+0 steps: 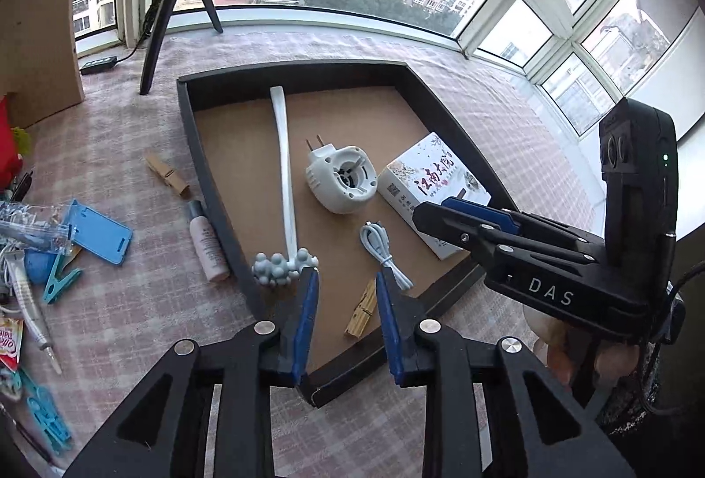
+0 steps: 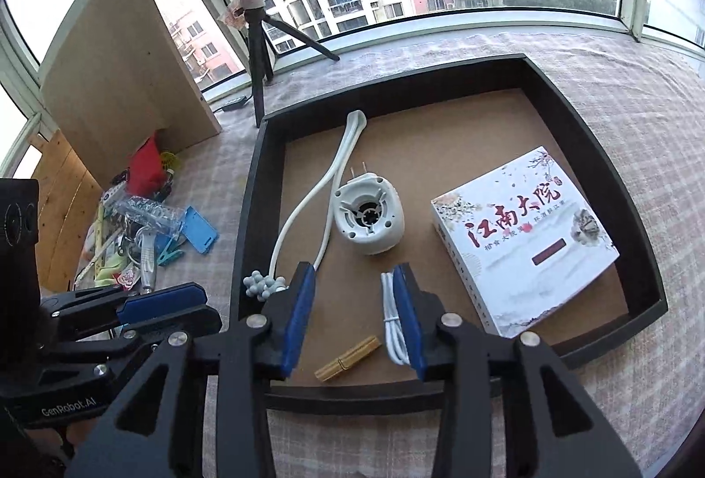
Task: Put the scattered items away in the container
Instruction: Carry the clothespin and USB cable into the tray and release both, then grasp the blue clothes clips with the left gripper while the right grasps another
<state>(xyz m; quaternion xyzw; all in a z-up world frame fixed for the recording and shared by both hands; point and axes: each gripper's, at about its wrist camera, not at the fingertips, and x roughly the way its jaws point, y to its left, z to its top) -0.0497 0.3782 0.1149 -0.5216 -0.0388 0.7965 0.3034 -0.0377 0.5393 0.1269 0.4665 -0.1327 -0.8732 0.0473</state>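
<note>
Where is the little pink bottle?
In the left wrist view, the pink bottle lies on the checked cloth just outside the tray's left wall, below a wooden clothespin.

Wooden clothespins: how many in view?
2. One wooden clothespin lies inside the black tray near its front edge, beside the white cable. The other clothespin lies on the cloth outside the tray's left wall. The clutter pile may hide more.
</note>
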